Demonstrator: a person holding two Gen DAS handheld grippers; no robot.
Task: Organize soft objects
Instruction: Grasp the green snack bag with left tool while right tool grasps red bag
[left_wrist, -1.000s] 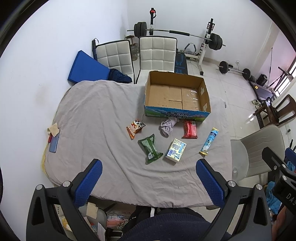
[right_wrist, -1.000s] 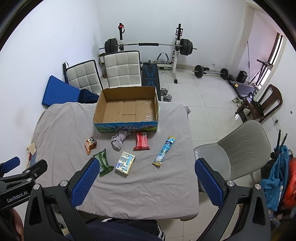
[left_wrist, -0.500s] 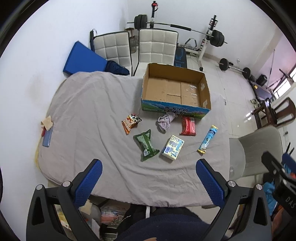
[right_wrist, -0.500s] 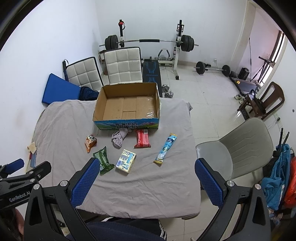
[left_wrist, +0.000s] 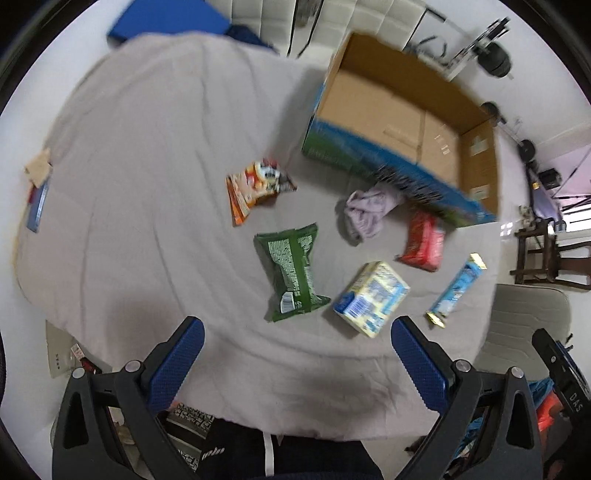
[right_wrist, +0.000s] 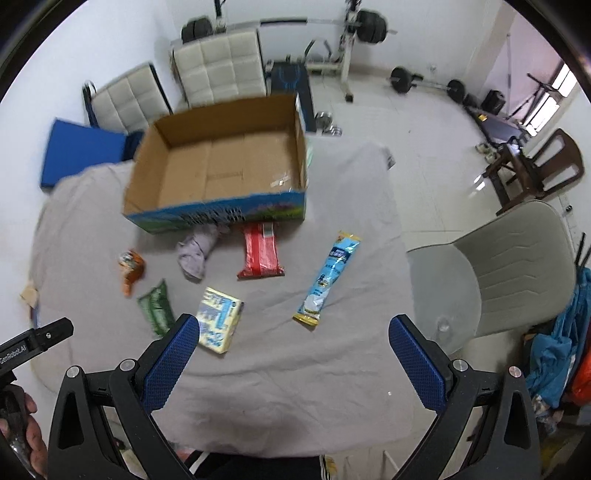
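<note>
An empty cardboard box (left_wrist: 406, 107) (right_wrist: 225, 166) stands on the grey cloth-covered table (left_wrist: 147, 147) (right_wrist: 332, 369). In front of it lie an orange snack bag (left_wrist: 255, 184) (right_wrist: 131, 267), a lilac cloth (left_wrist: 369, 212) (right_wrist: 195, 251), a red packet (left_wrist: 424, 240) (right_wrist: 262, 251), a green bag (left_wrist: 291, 273) (right_wrist: 157, 310), a yellow-blue pack (left_wrist: 373, 297) (right_wrist: 218, 319) and a long blue sachet (left_wrist: 458, 290) (right_wrist: 330, 277). My left gripper (left_wrist: 295, 354) is open and empty above the near table edge, short of the green bag. My right gripper (right_wrist: 291, 350) is open and empty, near the yellow-blue pack.
A phone and a paper scrap (left_wrist: 37, 184) lie at the table's left edge. A grey plastic chair (right_wrist: 498, 269) stands to the right. White padded chairs (right_wrist: 218, 66), a blue mat (right_wrist: 81, 151) and a barbell rack (right_wrist: 351, 33) are behind the table.
Both grippers have moved forward and down toward the table; the objects look larger. The left view has tilted and blurred. Nothing on the table has moved.
</note>
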